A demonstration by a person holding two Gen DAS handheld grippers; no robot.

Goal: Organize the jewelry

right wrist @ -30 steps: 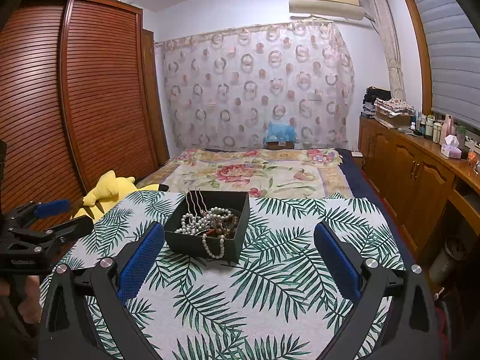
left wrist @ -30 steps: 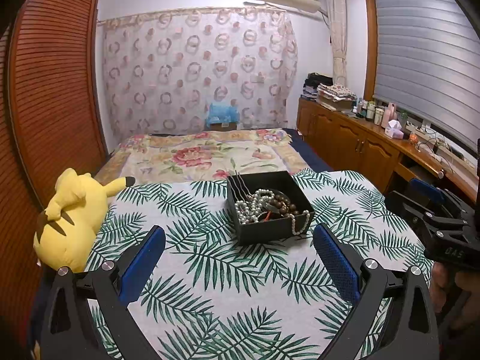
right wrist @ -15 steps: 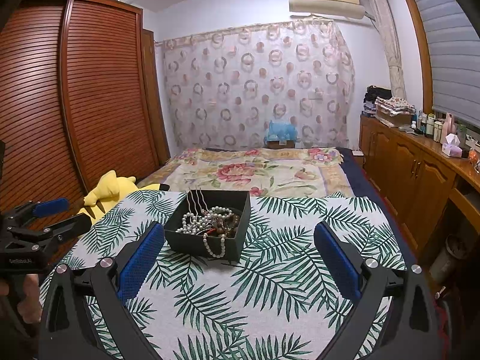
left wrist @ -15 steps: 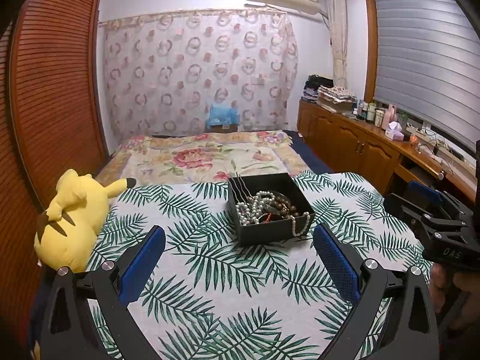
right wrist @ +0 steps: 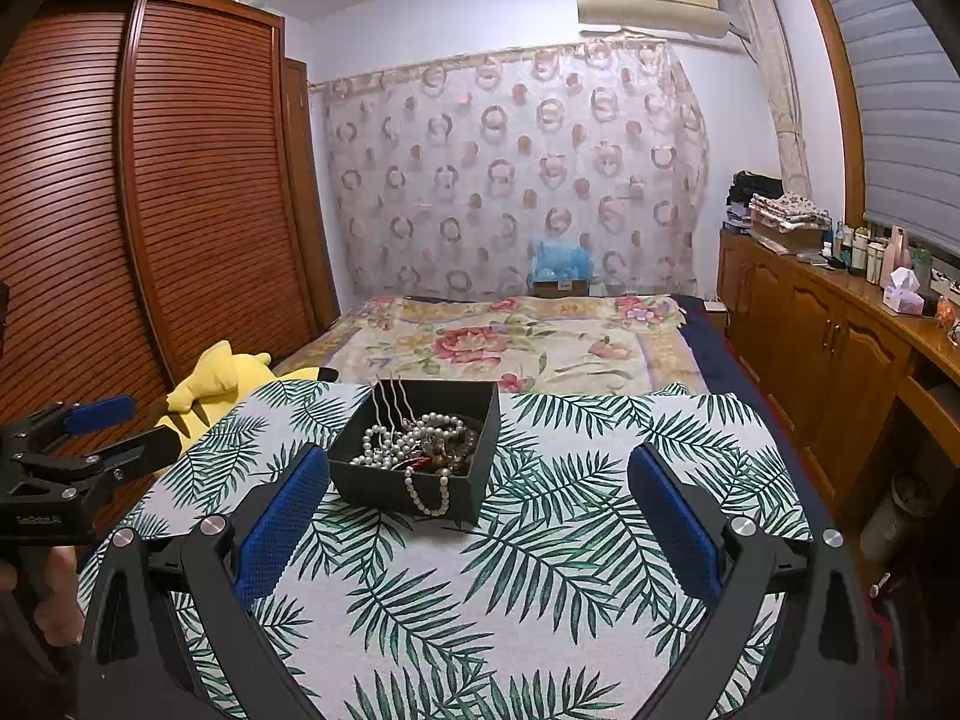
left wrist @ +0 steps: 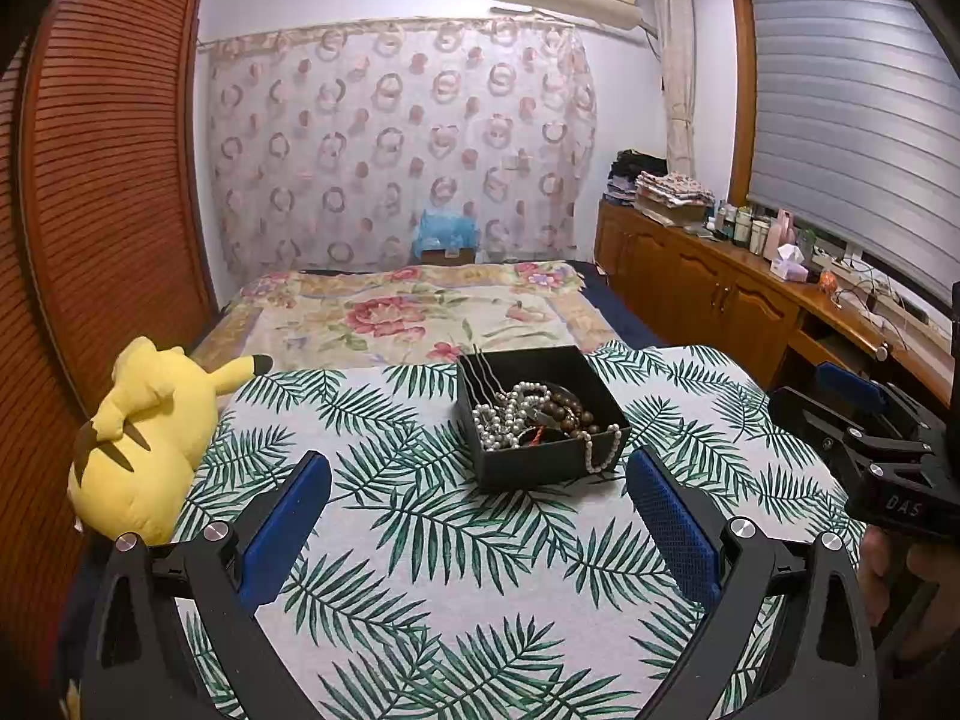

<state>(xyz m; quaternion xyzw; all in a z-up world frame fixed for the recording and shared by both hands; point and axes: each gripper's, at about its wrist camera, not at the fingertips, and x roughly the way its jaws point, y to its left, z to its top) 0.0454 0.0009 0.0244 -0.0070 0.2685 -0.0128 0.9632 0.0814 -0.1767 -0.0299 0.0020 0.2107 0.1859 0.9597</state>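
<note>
The black jewelry box (left wrist: 543,414) sits toward the far edge of the counter (left wrist: 450,570) with the palm-leaf cloth, its lid off, heaped with white pearl strands (left wrist: 510,414) and brown beads (left wrist: 570,411); one pearl strand (right wrist: 429,492) spills over the near wall. Hairpins (right wrist: 390,399) stick up at its far left corner. The left claw (left wrist: 477,495) hovers near the box, spread wide, gripping nothing. The right claw (right wrist: 477,495) is likewise wide apart and empty. A yellow plush toy (left wrist: 144,426) lies off the left edge.
</note>
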